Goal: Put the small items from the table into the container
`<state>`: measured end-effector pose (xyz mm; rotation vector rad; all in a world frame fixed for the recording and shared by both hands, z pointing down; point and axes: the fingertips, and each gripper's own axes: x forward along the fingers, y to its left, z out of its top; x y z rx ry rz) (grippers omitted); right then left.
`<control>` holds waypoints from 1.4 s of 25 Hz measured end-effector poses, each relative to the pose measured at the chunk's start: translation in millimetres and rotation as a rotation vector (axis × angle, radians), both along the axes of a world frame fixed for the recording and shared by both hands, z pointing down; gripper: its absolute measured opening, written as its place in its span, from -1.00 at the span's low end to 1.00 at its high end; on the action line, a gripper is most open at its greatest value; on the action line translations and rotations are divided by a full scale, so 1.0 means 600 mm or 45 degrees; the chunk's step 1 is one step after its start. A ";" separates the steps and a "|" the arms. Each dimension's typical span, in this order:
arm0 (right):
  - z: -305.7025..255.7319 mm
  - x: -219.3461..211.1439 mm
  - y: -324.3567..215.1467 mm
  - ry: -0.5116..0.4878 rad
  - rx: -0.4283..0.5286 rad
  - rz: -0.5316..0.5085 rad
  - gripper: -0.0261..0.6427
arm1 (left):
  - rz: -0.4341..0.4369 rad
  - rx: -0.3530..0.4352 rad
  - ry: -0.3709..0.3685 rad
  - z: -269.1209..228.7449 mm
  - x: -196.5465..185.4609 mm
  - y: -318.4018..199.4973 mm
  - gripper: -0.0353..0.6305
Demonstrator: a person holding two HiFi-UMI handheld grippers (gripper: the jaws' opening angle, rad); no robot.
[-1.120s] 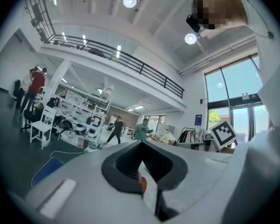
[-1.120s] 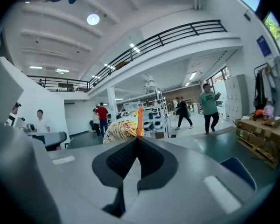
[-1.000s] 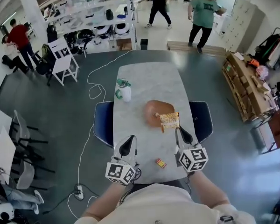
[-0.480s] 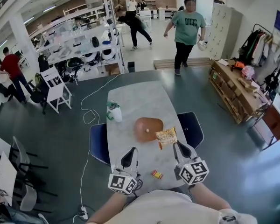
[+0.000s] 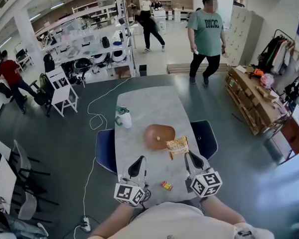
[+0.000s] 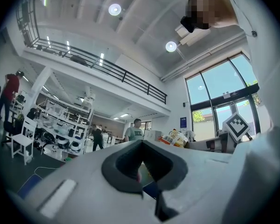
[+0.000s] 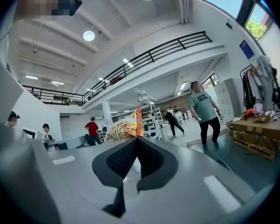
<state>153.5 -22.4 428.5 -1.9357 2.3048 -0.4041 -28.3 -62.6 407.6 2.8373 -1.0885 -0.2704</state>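
Observation:
A brown oval container [image 5: 158,135] lies in the middle of the grey table [image 5: 144,106]. A yellow snack bag [image 5: 177,146] leans at its right rim and shows just past my right gripper's tips [image 7: 123,127]. A small red and yellow packet [image 5: 166,185] lies near the table's front edge, between the two grippers. My left gripper [image 5: 138,160] hovers over the front left of the table, shut and holding nothing [image 6: 142,143]. My right gripper [image 5: 191,156] is short of the snack bag, shut and holding nothing [image 7: 136,139].
A white bottle with a green cap [image 5: 123,117] stands at the table's left edge. Blue chairs [image 5: 104,148] flank the table on both sides. A person in a green shirt [image 5: 208,31] walks beyond the far end. Cardboard boxes [image 5: 251,98] are stacked at the right.
Both grippers have lifted a little and now sit lower in the picture as the head view tilted up. The person in green has walked nearer. Both jaws stay closed.

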 end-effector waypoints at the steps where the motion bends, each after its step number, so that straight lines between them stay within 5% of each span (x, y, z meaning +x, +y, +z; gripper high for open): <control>1: 0.003 0.009 0.002 -0.005 -0.015 0.002 -0.84 | -0.004 -0.007 -0.002 0.001 0.006 0.003 -0.88; 15: 0.085 0.068 -0.068 0.042 -0.195 -0.026 -0.84 | -0.111 -0.098 -0.022 0.049 0.001 -0.019 -0.88; 30: 0.466 0.076 -0.313 0.154 -0.849 -0.090 -0.84 | -0.388 -0.316 -0.138 0.155 -0.108 -0.086 -0.88; 35: 0.585 0.081 -0.369 0.281 -1.067 -0.085 -0.84 | -0.526 -0.420 -0.179 0.199 -0.170 -0.073 -0.88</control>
